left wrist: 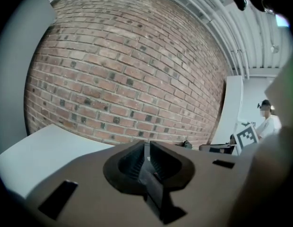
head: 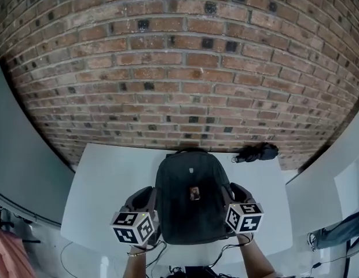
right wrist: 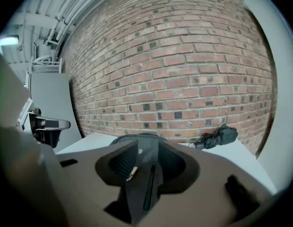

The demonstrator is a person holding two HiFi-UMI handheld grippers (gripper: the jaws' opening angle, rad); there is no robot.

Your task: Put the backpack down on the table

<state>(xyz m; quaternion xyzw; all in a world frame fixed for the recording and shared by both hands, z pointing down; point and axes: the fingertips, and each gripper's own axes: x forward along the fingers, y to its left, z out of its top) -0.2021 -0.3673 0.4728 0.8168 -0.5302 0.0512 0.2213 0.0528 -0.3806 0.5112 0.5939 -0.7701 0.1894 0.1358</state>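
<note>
**A:** Which step was in hand?

**B:** The setting-down looked all but done. The backpack (head: 191,204) lay on the table (head: 110,178), midway along its front edge and reaching right up to it, with a gripper at each flank.

**A:** And the fingers?

**B:** The left gripper (left wrist: 147,148) had its jaws drawn almost together, with only a slit between them and nothing in it. The right gripper (right wrist: 147,150) had its jaws apart. The backpack's top showed between them, but the pads didn't press on it.

**A:** So the next move?

**B:** I'd judge it called for drawing both grippers clear without snagging a strap or nudging the backpack over the front edge.

**A:** The count?

**B:** One table, two grippers, one backpack, and one black bundle (head: 257,152) at the far right corner, well apart from the backpack.
</note>
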